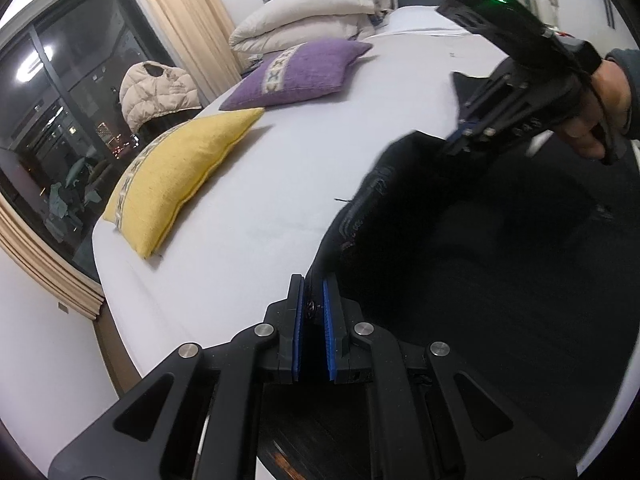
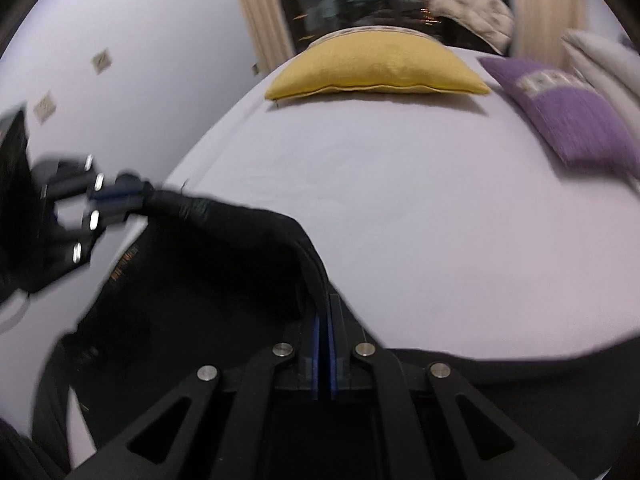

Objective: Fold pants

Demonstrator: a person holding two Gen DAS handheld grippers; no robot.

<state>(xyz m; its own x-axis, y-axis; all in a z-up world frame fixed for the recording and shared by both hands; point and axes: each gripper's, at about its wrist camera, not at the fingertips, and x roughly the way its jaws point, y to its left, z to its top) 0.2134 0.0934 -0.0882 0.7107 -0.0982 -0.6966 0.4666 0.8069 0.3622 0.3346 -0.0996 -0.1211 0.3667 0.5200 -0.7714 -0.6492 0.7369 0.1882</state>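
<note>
White-sheeted bed bearing yellow fabric cushion and purple fabric cushion before a dark window; black pants stretched between left gripper and right gripper, both clamped on the fabric.

A white-sheeted bed is seen ahead of the fingers. A yellow cushion and a purple cushion are laid on it, with folded bedding beyond. A dark window is framed by beige curtains, and white walls are seen.
</note>
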